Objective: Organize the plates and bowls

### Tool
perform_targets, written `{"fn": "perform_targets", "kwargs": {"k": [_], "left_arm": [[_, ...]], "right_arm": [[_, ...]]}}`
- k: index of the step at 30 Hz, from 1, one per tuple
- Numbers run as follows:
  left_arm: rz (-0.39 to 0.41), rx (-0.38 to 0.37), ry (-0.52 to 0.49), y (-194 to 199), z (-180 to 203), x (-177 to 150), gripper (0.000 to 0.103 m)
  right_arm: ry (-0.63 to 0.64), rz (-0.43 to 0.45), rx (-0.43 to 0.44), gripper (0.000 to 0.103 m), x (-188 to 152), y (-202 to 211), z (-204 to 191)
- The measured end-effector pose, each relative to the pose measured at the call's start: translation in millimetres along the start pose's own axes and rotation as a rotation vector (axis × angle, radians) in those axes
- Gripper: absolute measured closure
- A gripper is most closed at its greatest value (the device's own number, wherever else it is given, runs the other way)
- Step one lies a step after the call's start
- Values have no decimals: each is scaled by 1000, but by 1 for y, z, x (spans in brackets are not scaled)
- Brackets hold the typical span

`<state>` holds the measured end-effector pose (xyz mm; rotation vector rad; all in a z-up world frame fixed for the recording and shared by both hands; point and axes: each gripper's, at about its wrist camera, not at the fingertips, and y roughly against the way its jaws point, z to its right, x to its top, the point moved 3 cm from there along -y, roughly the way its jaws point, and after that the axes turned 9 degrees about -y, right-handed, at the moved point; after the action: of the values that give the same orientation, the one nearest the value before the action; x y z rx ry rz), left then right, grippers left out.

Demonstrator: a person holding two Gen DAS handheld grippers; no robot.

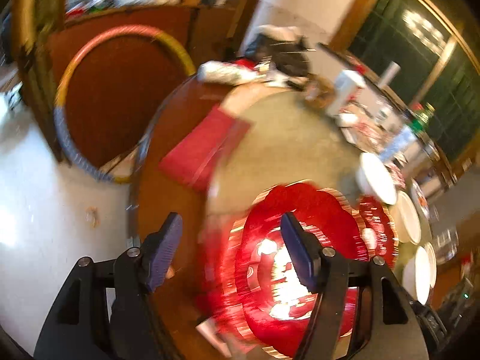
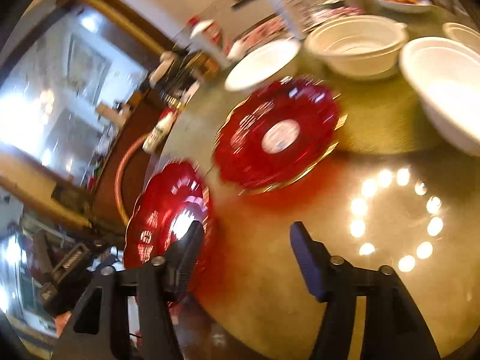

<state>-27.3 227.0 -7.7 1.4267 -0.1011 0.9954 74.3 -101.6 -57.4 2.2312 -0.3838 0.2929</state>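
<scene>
**Over the round desk, both hand-held grippers stand open above the red plates**

Nearest us, above the desk [image 1: 288, 138], we see the left hand-held gripper [image 1: 231, 249] with its two blue-padded jaws spread wide and nothing pressed between them. Its left jaw hangs over the brown outer ring of the desk, its right jaw over a red plate [image 1: 300, 240] with a scalloped gold edge that lies flat on the desk's glass centre, at the near edge. We take the right hand-held gripper [image 2: 244, 258] as likewise parted and empty; bare glass shows between its jaws, with a ring of lamp reflections [image 2: 396, 213] just beside its right jaw.

From the right wrist view, that near-edge red plate [image 2: 168, 213] lies behind the left jaw, at the rim of the glass. A second red plate [image 2: 276, 135], also gold-edged, lies further in toward the desk's middle, apart from the first. In the left wrist view this second plate [image 1: 378, 225] shows only as a blurred sliver.

Beyond the second plate, white bowls [image 2: 357, 48] stand in a loose row across the far side of the desk, the closest one touching or nearly touching that plate's far edge; blur keeps us from telling which. A red folder-like thing [image 1: 204, 147] lies at the desk's left side. Past the desk, a hoop [image 1: 120, 45] leans by a dark wooden panel.
</scene>
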Motion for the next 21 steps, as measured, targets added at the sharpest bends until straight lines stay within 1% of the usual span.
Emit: {"fn": "perform_targets", "kwargs": {"k": [2, 3, 5, 7, 10, 11, 15, 21], "left_arm": [[-10, -64, -81, -1, 27, 14, 25], [-27, -103, -129, -5, 46, 22, 25], [-56, -147, -195, -14, 75, 32, 25], [-114, -176, -256, -31, 109, 40, 25], [-190, -237, -338, -52, 147, 39, 25], [-233, -250, -374, -66, 162, 36, 25], [-310, -231, -419, -94, 189, 30, 25], [-380, -223, -395, -127, 203, 31, 25]], "right_arm": [[-38, -6, 3, 39, 7, 3, 9], [-55, -17, 2, 39, 10, 2, 13], [-72, -32, -1, 39, 16, 1, 19], [-88, -42, -17, 39, 25, 0, 27], [-113, -40, -25, 39, 38, -2, 36], [-133, -33, -28, 39, 44, -2, 41], [-177, -39, -18, 39, 61, -6, 54], [-214, -47, -17, 39, 80, -21, 63]]}}
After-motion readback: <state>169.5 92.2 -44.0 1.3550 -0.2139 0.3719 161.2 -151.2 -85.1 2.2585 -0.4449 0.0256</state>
